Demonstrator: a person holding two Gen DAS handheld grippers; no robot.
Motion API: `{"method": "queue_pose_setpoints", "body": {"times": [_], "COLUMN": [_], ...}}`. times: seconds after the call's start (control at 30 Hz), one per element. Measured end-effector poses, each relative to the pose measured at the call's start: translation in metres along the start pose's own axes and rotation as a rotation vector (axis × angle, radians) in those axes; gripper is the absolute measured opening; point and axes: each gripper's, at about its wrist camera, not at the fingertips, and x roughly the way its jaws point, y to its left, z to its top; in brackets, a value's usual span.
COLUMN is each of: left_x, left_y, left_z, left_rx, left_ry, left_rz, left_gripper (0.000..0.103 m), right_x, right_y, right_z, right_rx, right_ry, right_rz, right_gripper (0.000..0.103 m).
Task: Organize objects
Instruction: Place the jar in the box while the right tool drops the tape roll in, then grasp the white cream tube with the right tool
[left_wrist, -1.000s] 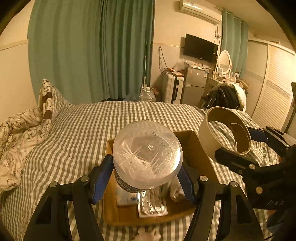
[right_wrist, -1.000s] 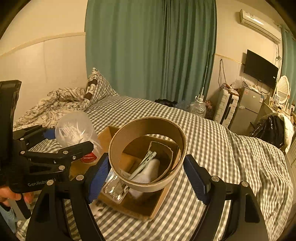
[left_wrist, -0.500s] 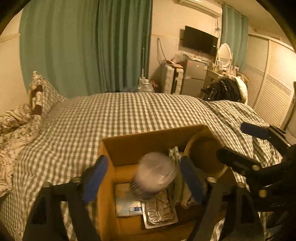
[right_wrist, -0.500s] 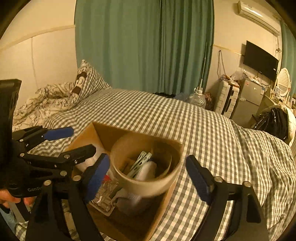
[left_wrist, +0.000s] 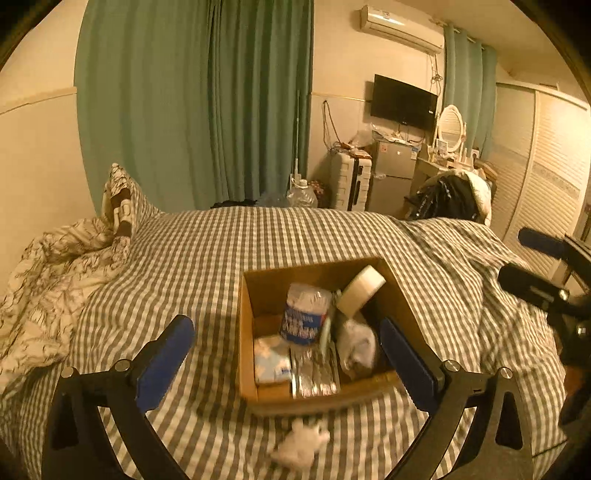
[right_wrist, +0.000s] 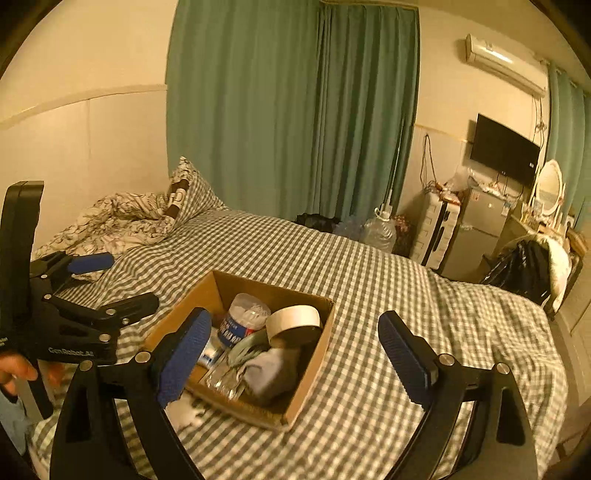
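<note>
A cardboard box (left_wrist: 245, 332) (right_wrist: 314, 354) sits on the checked bed. In it lie a clear tub of cotton swabs (left_wrist: 304, 314) (right_wrist: 243, 319), a tape roll (left_wrist: 360, 290) (right_wrist: 293, 321), a blister pack (left_wrist: 314, 374), a small white packet (left_wrist: 271, 360) and a grey cloth (left_wrist: 356, 349) (right_wrist: 269, 369). My left gripper (left_wrist: 286, 363) is open and empty, raised above the box's near side. My right gripper (right_wrist: 295, 356) is open and empty above the box. A crumpled white tissue (left_wrist: 301, 441) (right_wrist: 183, 411) lies on the bed in front of the box.
The checked bedspread (left_wrist: 207, 251) spreads all around the box. A rumpled patterned duvet and pillow (left_wrist: 66, 254) lie at the left. Beyond the bed stand green curtains (left_wrist: 221, 110), a water jug (left_wrist: 302, 195), a suitcase, a small fridge and a chair with dark clothes (left_wrist: 448, 199).
Both grippers opened and let the swab tub and the tape roll drop into the box. Both grippers then pulled up and back, away from the box.
</note>
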Motion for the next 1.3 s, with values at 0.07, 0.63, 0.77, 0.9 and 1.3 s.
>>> {"method": "queue_pose_setpoints", "body": {"times": [0.07,0.63,0.77,0.9,1.3], "left_x": [-0.012,0.004,0.017,0.033,0.042], "left_y": [0.000,-0.004,-0.012,-0.015,-0.006], "left_z": [-0.013,-0.150,-0.171,-0.185,-0.188], "left_rx": [0.000,-0.094,-0.073,-0.034,-0.053], "left_ry": [0.006,0.203,0.241,0.289,0.319], "left_rz": [0.004,0.054,0.066,0.098,0.085], "left_gripper": [0.103,0.103,0.103,0.103,0.103], "right_x": [-0.014,0.021,0.038,0.051,0.084], "right_y": [0.006,0.060,0.071,0.080,0.118], "right_z": [-0.007,-0.158,-0.191,-0.206,-0.221], "right_rx": [-0.018,0.000,-0.059,-0.108,-0.209], "right_ry": [0.005,0.262,0.335,0.380,0.463], "right_rz": [-0.003,0.067,0.095,0.136,0.223], "right_gripper": [0.092,0.092,0.092,0.092,0.091]}}
